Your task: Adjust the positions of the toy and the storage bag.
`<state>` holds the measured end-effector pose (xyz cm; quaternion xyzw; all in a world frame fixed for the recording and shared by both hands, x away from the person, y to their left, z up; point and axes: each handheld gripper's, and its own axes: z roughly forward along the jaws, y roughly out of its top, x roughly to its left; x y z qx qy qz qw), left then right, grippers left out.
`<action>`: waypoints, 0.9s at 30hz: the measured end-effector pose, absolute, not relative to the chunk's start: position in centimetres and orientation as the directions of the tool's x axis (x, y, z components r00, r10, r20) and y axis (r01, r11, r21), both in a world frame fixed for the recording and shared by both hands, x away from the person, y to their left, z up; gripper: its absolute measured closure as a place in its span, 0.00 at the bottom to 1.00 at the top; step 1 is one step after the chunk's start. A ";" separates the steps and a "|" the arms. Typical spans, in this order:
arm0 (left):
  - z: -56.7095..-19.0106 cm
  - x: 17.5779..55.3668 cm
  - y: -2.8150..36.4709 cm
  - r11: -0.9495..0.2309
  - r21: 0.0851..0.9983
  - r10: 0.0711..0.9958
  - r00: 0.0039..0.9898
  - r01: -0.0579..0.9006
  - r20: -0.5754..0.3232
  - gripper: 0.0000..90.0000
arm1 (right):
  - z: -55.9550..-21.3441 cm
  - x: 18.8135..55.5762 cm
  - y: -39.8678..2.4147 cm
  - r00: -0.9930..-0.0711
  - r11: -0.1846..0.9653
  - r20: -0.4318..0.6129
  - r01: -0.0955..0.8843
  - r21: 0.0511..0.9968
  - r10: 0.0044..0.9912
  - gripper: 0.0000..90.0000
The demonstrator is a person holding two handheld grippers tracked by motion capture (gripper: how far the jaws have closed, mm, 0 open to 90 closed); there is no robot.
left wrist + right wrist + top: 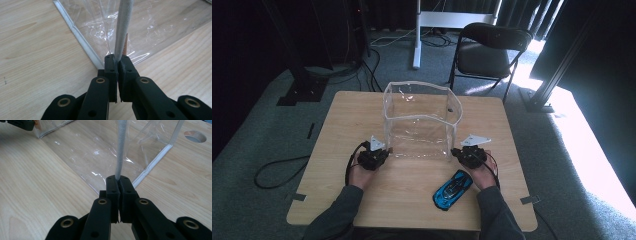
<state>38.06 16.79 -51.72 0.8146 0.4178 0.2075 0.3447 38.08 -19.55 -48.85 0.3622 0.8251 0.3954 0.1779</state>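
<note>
A clear plastic bag [419, 120] with white piping stands open and upright in the middle of the wooden table [342, 115]. My left gripper [384, 150] is shut on the white piped edge [123, 30] at the bag's near left corner. My right gripper [455, 152] is shut on the piped edge [120, 150] at the near right corner. In each gripper view the jaws [117, 60] [118, 180] pinch the white strip between them. A blue and black toy car [453, 189] lies on the table by the right hand, near the front edge.
A black folding chair [489, 50] stands beyond the table's far edge. A white stand leg [417, 35] and cables lie on the carpet behind. A round hole [195, 136] is cut in the tabletop near the bag. Bright sunlight falls on the floor at the right.
</note>
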 end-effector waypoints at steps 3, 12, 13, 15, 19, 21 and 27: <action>-51.7 37.7 16.7 -0.422 0.732 0.820 0.570 0.535 0.057 0.97 | -48.9 37.7 -19.7 -0.677 0.427 -0.009 0.453 0.782 0.736 0.98; -51.7 36.8 16.7 -0.435 0.728 0.814 0.577 0.530 0.065 0.96 | -49.0 36.7 -19.8 -0.682 0.424 -0.008 0.445 0.789 0.731 0.98; -51.7 36.8 16.7 -0.434 0.729 0.814 0.578 0.530 0.065 0.96 | -49.0 36.7 -19.9 -0.683 0.424 -0.008 0.444 0.789 0.730 0.98; -51.7 36.8 16.7 -0.434 0.729 0.814 0.578 0.530 0.065 0.96 | -49.1 36.7 -19.9 -0.683 0.420 -0.005 0.443 0.792 0.731 0.98; -51.5 36.6 16.8 -0.414 0.741 0.820 0.570 0.529 0.051 0.90 | -49.0 36.7 -19.9 -0.684 0.421 -0.003 0.444 0.791 0.729 0.97; -51.3 36.3 16.8 -0.398 0.752 0.828 0.559 0.526 0.047 0.80 | -49.1 36.7 -20.0 -0.680 0.417 -0.001 0.448 0.791 0.733 0.81; -51.0 34.7 17.2 -0.365 0.763 0.846 0.532 0.533 0.033 0.61 | -49.4 36.0 -20.4 -0.657 0.416 -0.014 0.460 0.784 0.754 0.59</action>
